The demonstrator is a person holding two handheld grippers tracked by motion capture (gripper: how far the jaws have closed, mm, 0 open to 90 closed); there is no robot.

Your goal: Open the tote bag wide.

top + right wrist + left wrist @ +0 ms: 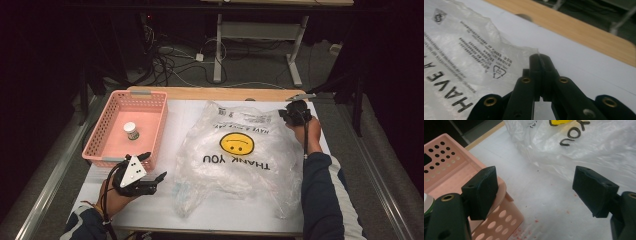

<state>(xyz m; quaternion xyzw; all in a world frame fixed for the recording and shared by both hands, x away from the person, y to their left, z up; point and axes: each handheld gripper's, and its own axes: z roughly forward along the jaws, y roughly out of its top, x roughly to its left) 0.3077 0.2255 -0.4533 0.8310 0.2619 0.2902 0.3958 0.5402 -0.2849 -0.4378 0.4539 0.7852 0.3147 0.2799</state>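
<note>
Right claw (539, 58) pinching far corner of clear plastic bag (235, 155) lying flat on white tabletop (320, 125)

Bag spread mid-tabletop, smiley and THANK YOU print facing up; right claw's jaws pressed together on the bag's far right corner edge, likely to lift or pull it open. Left claw (534, 192) spread wide, holding nothing, hovering near the pink perforated basket (97, 135), probably waiting to help. Basket sits left of bag, apart from it, holding a small white-capped jar (131, 131). Count: one bag, one basket, one jar, two claws
</note>
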